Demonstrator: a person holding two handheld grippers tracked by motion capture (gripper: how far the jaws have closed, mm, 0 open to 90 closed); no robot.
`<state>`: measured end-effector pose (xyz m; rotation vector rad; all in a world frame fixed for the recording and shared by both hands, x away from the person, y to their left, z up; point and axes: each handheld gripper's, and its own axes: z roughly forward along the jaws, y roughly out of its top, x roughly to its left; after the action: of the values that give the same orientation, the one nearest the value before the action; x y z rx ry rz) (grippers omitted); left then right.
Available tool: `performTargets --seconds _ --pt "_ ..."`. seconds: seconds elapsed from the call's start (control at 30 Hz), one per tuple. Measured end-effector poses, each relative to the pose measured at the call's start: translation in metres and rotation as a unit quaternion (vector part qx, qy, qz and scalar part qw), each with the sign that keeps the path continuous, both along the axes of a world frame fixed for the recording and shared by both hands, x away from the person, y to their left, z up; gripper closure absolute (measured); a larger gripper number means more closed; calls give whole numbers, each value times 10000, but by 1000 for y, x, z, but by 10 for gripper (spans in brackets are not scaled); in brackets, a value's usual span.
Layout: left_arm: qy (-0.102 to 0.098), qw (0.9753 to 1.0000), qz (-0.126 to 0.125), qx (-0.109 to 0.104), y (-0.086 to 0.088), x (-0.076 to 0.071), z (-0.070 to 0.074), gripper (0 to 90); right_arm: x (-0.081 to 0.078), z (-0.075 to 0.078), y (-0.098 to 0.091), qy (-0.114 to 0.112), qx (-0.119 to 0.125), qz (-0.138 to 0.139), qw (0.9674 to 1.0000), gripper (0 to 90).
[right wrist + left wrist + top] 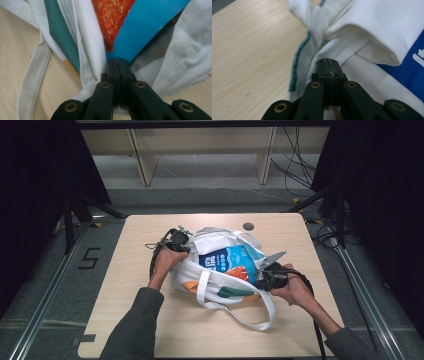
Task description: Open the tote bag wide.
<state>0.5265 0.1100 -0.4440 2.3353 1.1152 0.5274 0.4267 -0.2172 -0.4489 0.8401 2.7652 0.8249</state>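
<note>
Dark curtains close in the space on both sides, and a pale wooden table (150, 330) stands in the middle on a grey floor, with a light wooden shelf frame (200, 150) and loose cables (295, 165) behind it. Near the table's far edge sits a small round grey cap (248, 226).

At the centre of the tabletop lies a white canvas tote bag (215, 270), crumpled and lying on its side, with its mouth held open. One white strap (250, 312) loops out toward the near edge. A blue snack packet (225, 260) with white lettering and an orange-red patch rests in the bag's opening.

The left gripper (177, 240) is at the bag's left rim, held in the person's left hand (167, 260). In the left gripper view its jaws are pressed together on a fold of the white cloth (322, 50), beside a seam stitched in green (298, 60).

The right gripper (267, 277) is at the bag's right rim, held in the right hand (297, 292). In the right gripper view its jaws are closed tight on the white fabric (90, 37) at the rim, with the blue and red of the packet (140, 27) just beyond their tips and a teal patch (60, 37) on the bag to one side.
</note>
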Motion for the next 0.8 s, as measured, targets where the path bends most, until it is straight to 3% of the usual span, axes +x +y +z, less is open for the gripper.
performTargets --seconds 0.07,0.13,0.17,0.2,0.27,0.3,0.37,0.4,0.43,0.47,0.5,0.57,0.63,0.67,0.73,0.77,0.8 --pt "-69 9998 -46 -174 1 -5 6 873 1 9 2 -23 15 -11 10000 900" --pt "-136 9995 -103 -277 4 -11 12 859 4 23 3 -193 394 -124 9990 900" --pt "-187 9992 -119 -341 6 -13 15 853 9 30 3 -402 626 -160 9971 900" --pt "-193 9983 -95 -537 9 -15 17 848 17 36 3 -685 765 -184 9945 900" --pt "-242 9962 -153 -823 11 -22 23 843 31 49 5 -969 756 -381 9917 900" --pt "-266 9961 -219 -812 11 -26 25 838 40 52 7 -1012 757 -514 9907 900" --pt "-308 9975 -330 -551 16 -35 25 824 58 53 10 -1158 672 -721 9884 900" --pt "-295 9979 -372 -433 20 -38 24 823 67 51 10 -1129 464 -819 9891 900" --pt "-298 9982 -345 -378 28 -43 21 823 73 46 10 -1195 419 -922 9877 900" --pt "-327 9986 -294 -292 36 -45 18 828 81 39 8 -1058 220 -1061 9885 900" --pt "-338 9990 -179 -232 43 -48 13 829 88 29 6 -1076 105 -1168 9873 900" --pt "-305 9985 -154 -417 56 -50 3 868 103 3 -6 -916 -150 -1348 9865 900" --pt "-333 9978 -249 -519 61 -51 -3 892 108 -22 -15 -420 280 -1567 9863 900" --pt "-347 9971 -148 -663 64 -49 -8 892 107 -30 -15 -474 302 -1521 9868 900" --pt "-251 9968 -59 -755 65 -47 -13 894 107 -36 -17 -521 380 -1574 9854 900" --pt "-310 9973 -32 -664 62 -48 -12 893 105 -33 -15 -440 314 -1594 9857 900" --pt "-361 9979 -84 -522 61 -49 -11 894 105 -30 -12 -596 100 -1471 9873 900"
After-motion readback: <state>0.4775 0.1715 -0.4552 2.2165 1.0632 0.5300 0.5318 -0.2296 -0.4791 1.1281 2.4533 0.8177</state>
